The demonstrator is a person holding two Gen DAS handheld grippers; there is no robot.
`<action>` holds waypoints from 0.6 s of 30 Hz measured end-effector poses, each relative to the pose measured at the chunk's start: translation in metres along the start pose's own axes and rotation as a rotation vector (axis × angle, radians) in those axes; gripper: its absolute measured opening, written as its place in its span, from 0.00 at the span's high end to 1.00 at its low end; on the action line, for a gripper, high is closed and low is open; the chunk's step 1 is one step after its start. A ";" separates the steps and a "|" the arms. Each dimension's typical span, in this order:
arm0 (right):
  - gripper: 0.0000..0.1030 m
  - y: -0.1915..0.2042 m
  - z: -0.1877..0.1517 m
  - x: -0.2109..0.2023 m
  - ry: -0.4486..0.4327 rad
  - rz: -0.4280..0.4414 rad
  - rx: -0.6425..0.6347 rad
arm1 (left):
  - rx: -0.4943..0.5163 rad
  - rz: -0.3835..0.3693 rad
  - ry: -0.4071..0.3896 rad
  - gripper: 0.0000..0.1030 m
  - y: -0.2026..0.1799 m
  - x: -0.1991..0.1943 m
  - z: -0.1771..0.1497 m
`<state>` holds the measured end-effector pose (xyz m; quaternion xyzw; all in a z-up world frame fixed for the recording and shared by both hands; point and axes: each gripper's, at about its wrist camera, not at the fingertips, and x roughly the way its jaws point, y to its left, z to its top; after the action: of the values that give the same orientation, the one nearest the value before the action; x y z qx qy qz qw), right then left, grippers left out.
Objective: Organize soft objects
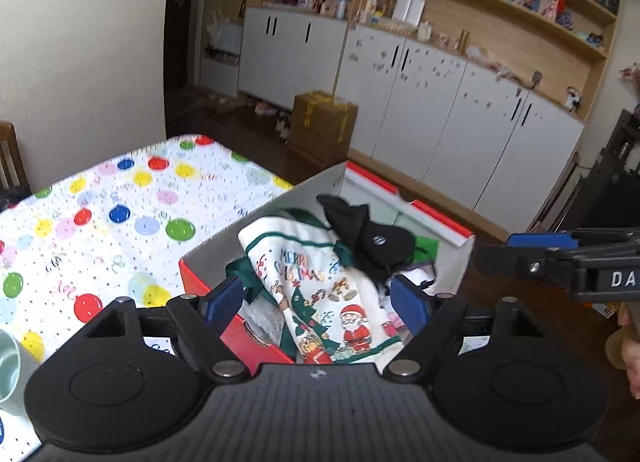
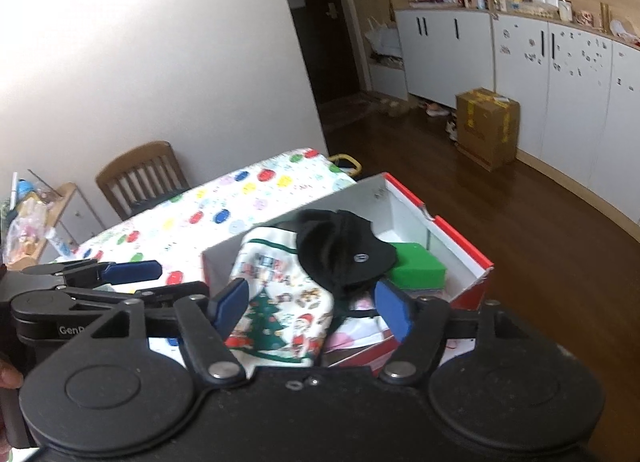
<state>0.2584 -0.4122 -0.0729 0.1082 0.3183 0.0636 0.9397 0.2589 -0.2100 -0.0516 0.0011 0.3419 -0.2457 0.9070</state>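
A red box with white inner walls point(image 1: 224, 238) point(image 2: 460, 246) stands on the balloon-print tablecloth point(image 1: 100, 221). In it lies a white Christmas cloth point(image 1: 304, 262) point(image 2: 276, 302) printed with Santa and a tree. A black cloth piece with a small round logo point(image 1: 372, 242) point(image 2: 340, 254) rests on top of it. Beside them sits a green block point(image 2: 416, 266). My left gripper point(image 1: 318, 302) hovers open above the box's near end, nothing between its blue pads. My right gripper point(image 2: 312, 306) is open too, over the same cloths and apart from them. Each gripper shows at the edge of the other's view.
A pale green mug point(image 1: 12, 370) stands at the table's near left. A wooden chair point(image 2: 140, 177) sits behind the table against the wall. A cardboard box point(image 1: 324, 121) is on the dark floor before white cabinets point(image 1: 440, 109). A cluttered small shelf point(image 2: 40, 213) stands far left.
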 end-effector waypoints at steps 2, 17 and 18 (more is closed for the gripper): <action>0.28 0.006 -0.005 -0.008 -0.020 0.008 -0.003 | 0.011 -0.007 -0.026 0.22 -0.001 -0.013 -0.002; 0.03 0.036 -0.036 -0.055 -0.143 0.007 -0.056 | 0.043 0.001 -0.107 0.12 -0.011 -0.077 -0.023; 0.01 0.038 -0.038 -0.058 -0.157 0.002 -0.066 | 0.045 0.006 -0.109 0.12 -0.011 -0.080 -0.024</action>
<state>0.1874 -0.3795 -0.0596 0.0824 0.2415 0.0664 0.9646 0.1872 -0.1802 -0.0187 0.0089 0.2863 -0.2503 0.9248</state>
